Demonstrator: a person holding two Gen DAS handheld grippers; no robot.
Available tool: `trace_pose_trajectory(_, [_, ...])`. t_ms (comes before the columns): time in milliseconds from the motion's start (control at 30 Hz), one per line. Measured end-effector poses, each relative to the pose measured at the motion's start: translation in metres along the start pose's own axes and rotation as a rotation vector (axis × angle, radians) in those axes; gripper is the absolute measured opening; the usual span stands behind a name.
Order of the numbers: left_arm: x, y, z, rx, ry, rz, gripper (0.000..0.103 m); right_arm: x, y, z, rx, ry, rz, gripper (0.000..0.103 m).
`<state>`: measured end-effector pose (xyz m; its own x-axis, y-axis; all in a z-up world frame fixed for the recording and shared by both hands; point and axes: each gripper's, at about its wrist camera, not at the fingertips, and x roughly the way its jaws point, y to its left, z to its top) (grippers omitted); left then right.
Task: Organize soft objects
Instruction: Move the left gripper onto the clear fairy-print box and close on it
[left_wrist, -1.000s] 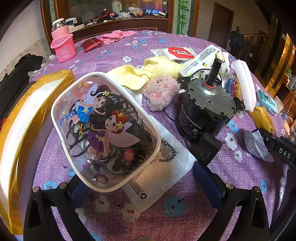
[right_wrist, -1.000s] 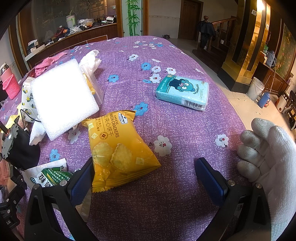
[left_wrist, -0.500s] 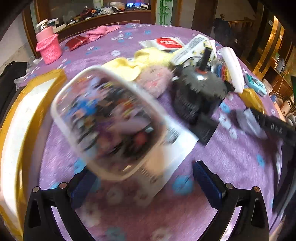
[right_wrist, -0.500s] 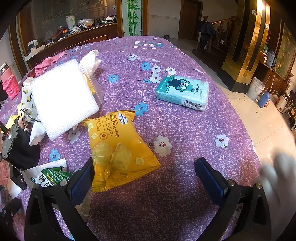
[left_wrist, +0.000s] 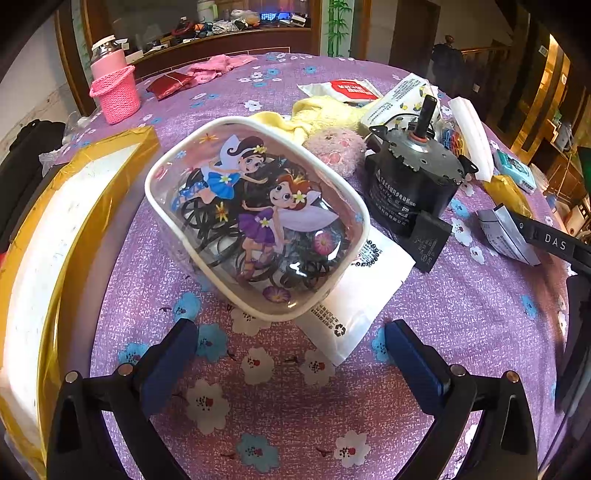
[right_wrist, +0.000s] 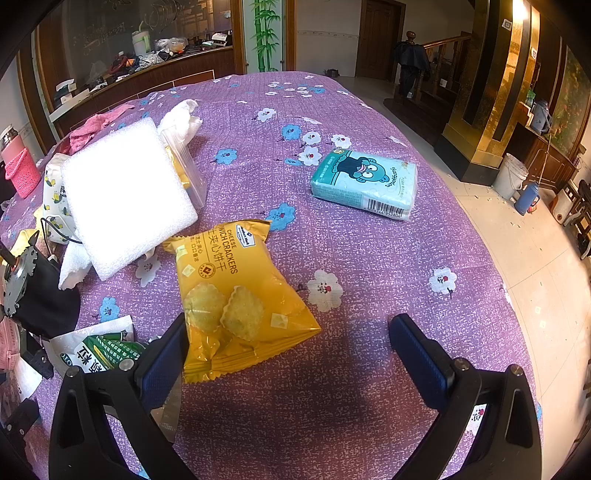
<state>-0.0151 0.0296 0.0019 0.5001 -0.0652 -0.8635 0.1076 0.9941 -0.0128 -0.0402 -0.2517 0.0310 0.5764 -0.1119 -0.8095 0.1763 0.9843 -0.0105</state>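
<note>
Both hand-held grippers stood wide apart and empty when I checked them: the left hand-held gripper (left_wrist: 288, 354) and the right hand-held gripper (right_wrist: 288, 354) each hovered low over the tabletop (right_wrist: 369, 251), which was covered in a purple flowered cloth. I judged the sorting not yet begun, since soft and hard goods lay mixed.

By size, I noted first the gold-taped box (left_wrist: 48, 236) along the left edge, possibly the receptacle, though I could not confirm this. Next was the white foam pad (right_wrist: 125, 195), propped on other packets. The clear fairy-print pouch (left_wrist: 255, 218) of black hair bands lay just ahead of the left fingers, centred between them and resting partly on a white plastic bag (left_wrist: 354, 295). The black motor (left_wrist: 410, 181), a hard item, sat just right of it. The yellow cracker packet (right_wrist: 236, 295) lay against the right unit's left finger (right_wrist: 162, 365). The teal tissue pack (right_wrist: 365, 184) lay well beyond. Smallest, the pink plush toy (left_wrist: 336, 151) sat behind the pouch, touching a yellow cloth (left_wrist: 325, 110).
</note>
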Motion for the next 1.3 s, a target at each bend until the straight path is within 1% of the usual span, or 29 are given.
trace_pose_trajectory(433, [-0.001, 0.003, -0.003, -0.011, -0.005, 0.006, 0.102, 0.001, 0.0, 0.001, 0.0, 0.0, 0.0, 0.103])
trace_pose_trajectory(467, [-0.008, -0.001, -0.012, -0.018, -0.009, 0.01, 0.102, 0.002, 0.0, 0.001, 0.001, 0.0, 0.002, 0.103])
trace_pose_trajectory(533, [-0.01, -0.004, -0.014, -0.025, -0.01, 0.027, 0.102, 0.002, 0.0, 0.001, -0.002, 0.006, 0.012, 0.103])
trace_pose_trajectory(600, [-0.012, -0.004, -0.016, -0.02, -0.003, 0.017, 0.102, 0.002, 0.0, 0.002, -0.02, 0.038, 0.036, 0.103])
trace_pose_trajectory(667, [-0.014, -0.002, -0.019, 0.011, 0.011, -0.009, 0.102, 0.001, -0.002, 0.003, -0.03, 0.082, 0.042, 0.103])
trace_pose_trajectory(767, [-0.019, 0.002, -0.026, 0.049, 0.008, -0.047, 0.102, -0.007, -0.002, -0.006, -0.043, 0.087, 0.029, 0.103])
trace_pose_trajectory(900, [-0.023, -0.001, -0.031, 0.045, -0.002, -0.021, 0.102, -0.007, 0.0, -0.007, -0.042, 0.083, 0.019, 0.103])
trace_pose_trajectory(1000, [-0.023, -0.002, -0.031, 0.048, 0.001, -0.023, 0.102, -0.009, 0.0, -0.007, -0.036, 0.078, 0.009, 0.103])
trace_pose_trajectory(1067, [-0.023, 0.001, -0.03, 0.041, -0.002, -0.037, 0.102, -0.019, 0.0, -0.012, -0.03, 0.047, -0.024, 0.103])
trace_pose_trajectory(1133, [-0.027, 0.003, -0.033, 0.026, -0.015, -0.03, 0.102, -0.042, -0.001, -0.017, -0.021, -0.055, -0.037, 0.103])
trace_pose_trajectory(1167, [-0.027, 0.004, -0.033, 0.017, -0.015, -0.016, 0.102, -0.059, -0.001, -0.021, -0.013, -0.131, -0.044, 0.103])
trace_pose_trajectory(1200, [-0.027, 0.005, -0.033, 0.009, -0.014, -0.009, 0.102, -0.082, -0.001, -0.026, -0.001, -0.231, -0.049, 0.103])
trace_pose_trajectory(1300, [-0.027, 0.009, -0.033, -0.012, -0.018, -0.023, 0.102, -0.13, 0.001, -0.039, 0.013, -0.486, -0.053, 0.103])
